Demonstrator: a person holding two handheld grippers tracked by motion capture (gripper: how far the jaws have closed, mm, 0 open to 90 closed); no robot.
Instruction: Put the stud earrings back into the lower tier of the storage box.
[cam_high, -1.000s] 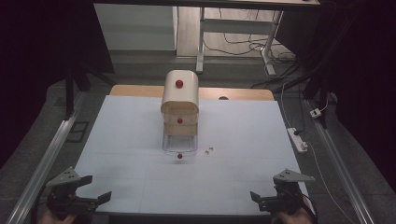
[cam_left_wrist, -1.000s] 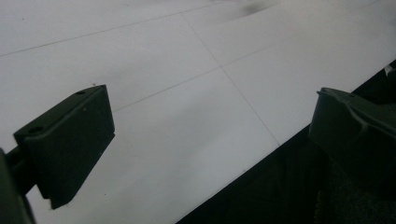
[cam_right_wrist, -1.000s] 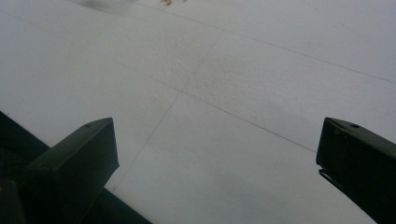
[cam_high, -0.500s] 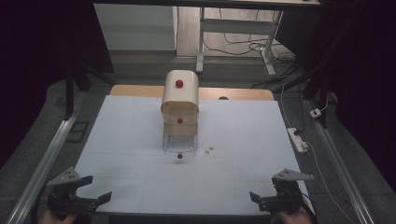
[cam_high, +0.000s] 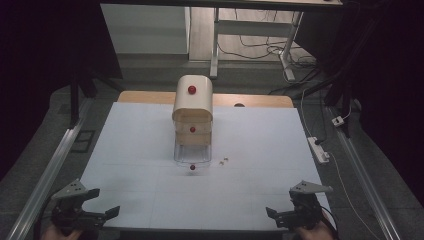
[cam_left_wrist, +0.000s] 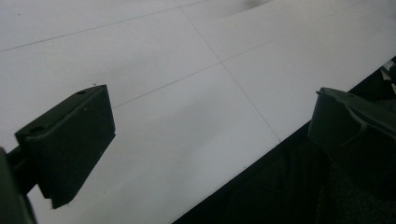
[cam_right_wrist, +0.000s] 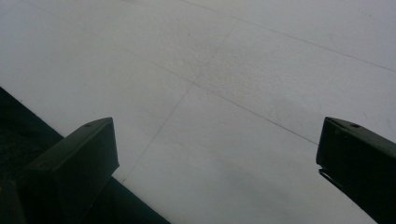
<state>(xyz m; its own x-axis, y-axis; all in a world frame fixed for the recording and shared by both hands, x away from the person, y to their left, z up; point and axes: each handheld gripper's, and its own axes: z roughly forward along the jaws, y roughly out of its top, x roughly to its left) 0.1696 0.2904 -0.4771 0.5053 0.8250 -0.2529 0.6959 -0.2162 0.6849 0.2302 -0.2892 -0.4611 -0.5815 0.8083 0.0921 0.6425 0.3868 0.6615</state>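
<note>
Drawer cabinet (cam_high: 192, 117) stands mid-table, its clear bottom drawer (cam_high: 192, 154) pulled out; our left gripper (cam_high: 95, 216) and right gripper (cam_high: 280, 214) wait wide-jawed, empty, well apart. A hasty reach risks toppling it.

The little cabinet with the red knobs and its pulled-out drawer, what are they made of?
The cabinet looks like pale wood with a smooth matte finish: its beige, rounded shell shows no shine. The knobs are glossy red, maybe painted wood or plastic. The open drawer seems clear plastic, since the white table shows through it.
</note>
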